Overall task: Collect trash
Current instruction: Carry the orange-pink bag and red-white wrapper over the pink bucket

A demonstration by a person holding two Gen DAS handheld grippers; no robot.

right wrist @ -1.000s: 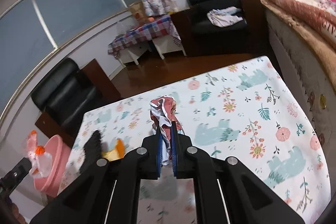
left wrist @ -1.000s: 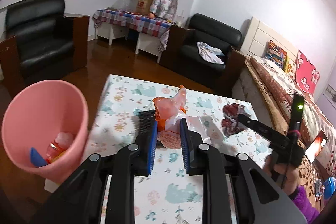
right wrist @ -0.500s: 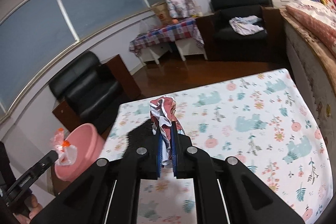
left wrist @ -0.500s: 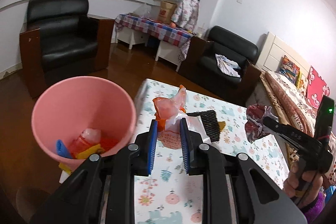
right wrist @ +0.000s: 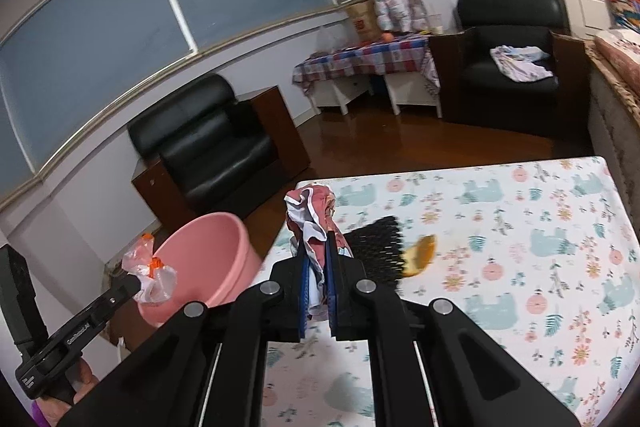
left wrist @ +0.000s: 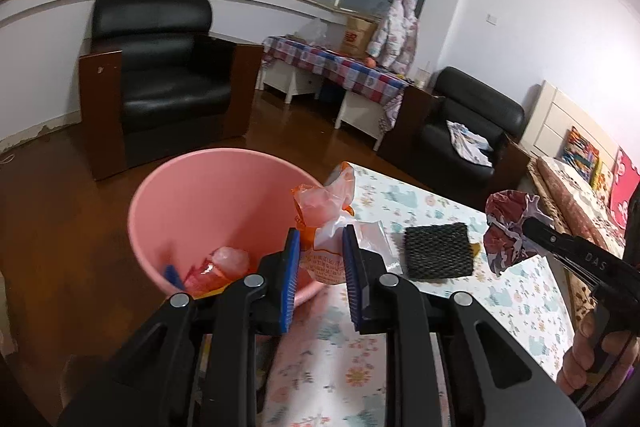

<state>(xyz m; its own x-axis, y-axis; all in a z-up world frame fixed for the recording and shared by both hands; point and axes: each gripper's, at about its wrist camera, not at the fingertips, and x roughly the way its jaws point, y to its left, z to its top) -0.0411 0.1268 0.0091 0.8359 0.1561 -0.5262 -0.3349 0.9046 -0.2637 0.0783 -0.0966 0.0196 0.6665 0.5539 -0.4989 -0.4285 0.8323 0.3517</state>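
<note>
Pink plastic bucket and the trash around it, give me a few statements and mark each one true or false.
1. The pink plastic bucket already holds some trash. True.
2. The left gripper is empty. False: it is shut on a crumpled orange and clear plastic wrapper.
3. The right gripper is shut on a crumpled dark red and white wrapper. True.
4. The black mesh foam pad lies inside the bucket. False: it lies on the floral tablecloth.
</note>
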